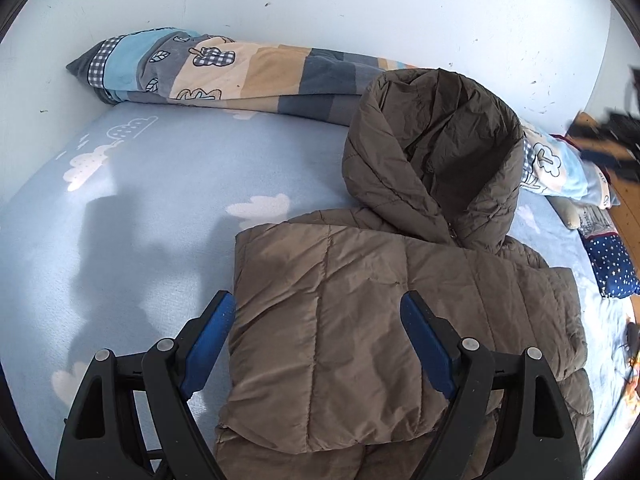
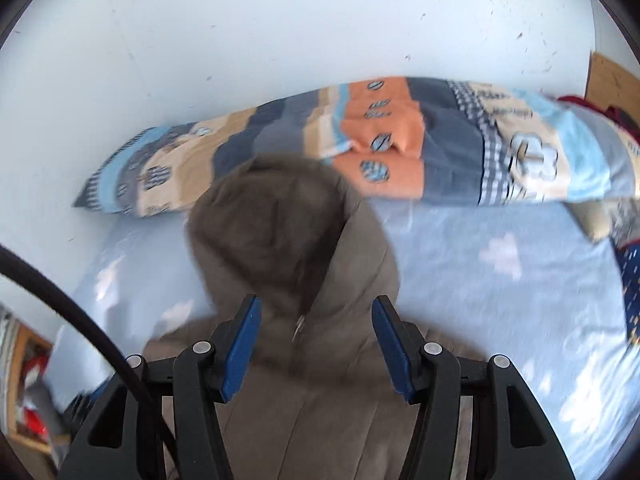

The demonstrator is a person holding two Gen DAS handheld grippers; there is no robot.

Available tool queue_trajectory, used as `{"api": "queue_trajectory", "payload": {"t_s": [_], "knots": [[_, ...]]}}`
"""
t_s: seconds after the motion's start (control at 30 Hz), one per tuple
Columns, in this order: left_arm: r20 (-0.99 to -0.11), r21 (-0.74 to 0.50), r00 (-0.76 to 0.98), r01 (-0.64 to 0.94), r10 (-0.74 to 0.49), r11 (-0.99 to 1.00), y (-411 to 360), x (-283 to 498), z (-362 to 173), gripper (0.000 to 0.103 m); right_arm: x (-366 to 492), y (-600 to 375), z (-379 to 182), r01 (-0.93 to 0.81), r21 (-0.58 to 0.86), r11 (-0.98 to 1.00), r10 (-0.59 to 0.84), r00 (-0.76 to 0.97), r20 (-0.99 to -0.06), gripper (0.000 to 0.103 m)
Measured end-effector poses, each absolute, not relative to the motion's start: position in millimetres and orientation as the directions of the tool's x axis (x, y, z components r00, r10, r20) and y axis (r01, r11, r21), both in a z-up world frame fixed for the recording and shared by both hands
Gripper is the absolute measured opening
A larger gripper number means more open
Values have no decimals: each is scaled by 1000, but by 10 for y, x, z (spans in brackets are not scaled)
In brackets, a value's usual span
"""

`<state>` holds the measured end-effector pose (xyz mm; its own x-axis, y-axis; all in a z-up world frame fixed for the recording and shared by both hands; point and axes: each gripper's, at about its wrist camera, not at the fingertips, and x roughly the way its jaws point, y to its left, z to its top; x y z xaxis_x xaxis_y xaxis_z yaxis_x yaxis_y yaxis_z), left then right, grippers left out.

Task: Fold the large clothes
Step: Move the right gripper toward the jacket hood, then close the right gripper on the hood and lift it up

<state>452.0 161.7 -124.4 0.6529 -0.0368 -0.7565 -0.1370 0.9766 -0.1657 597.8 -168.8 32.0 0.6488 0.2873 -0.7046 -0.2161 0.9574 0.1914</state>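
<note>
A brown quilted hooded jacket (image 1: pixel 360 300) lies on the light blue bed sheet (image 1: pixel 160 200), its sides folded in over the body and its hood (image 1: pixel 436 148) spread toward the wall. My left gripper (image 1: pixel 318 312) hovers over the jacket's left edge, open, with nothing between its blue pads. In the blurred right wrist view the same jacket (image 2: pixel 304 360) lies below my right gripper (image 2: pixel 316 312), which hangs above the collar and zipper under the hood (image 2: pixel 272 224). Its jaws stand apart and hold nothing.
A rolled patchwork quilt (image 1: pixel 248 76) lies along the white wall (image 1: pixel 320 0) behind the hood. A dark blue starred pillow (image 1: pixel 612 268) sits at the bed's right edge. A black cable (image 2: pixel 68 300) curves across the left of the right wrist view. Wooden furniture (image 1: pixel 600 148) stands far right.
</note>
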Motion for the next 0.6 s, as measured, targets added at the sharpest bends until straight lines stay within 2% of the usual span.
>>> {"api": "queue_trajectory", "payload": {"t_s": [0.13,0.3,0.37,0.4,0.47,0.6], "knots": [[-764,-152,644,-129,-34,980,1605,4534,-1269,84,6613,-1485,267,-171,69,983,166,660,-733,62],[-766,-154,642,-137,-30,979,1622,4567,-1281,84,7128,-1352,133,-139,22,990,109,659,-744,61],[-769,-150,639,-134,-30,980,1616,4588,-1294,84,7265,-1291,52,-142,-5,990,91,660,-746,36],[-769,-144,639,-133,-26,981,1612,4596,-1298,84,7295,-1281,10,-158,9,987,111,653,-749,11],[-770,-142,638,-132,-26,981,1609,4622,-1308,84,7247,-1216,-26,-169,-53,984,75,670,-738,7],[-771,-225,630,-135,-92,965,1645,4646,-1318,84,6852,-1198,95,-226,-72,971,120,729,-674,6]]}}
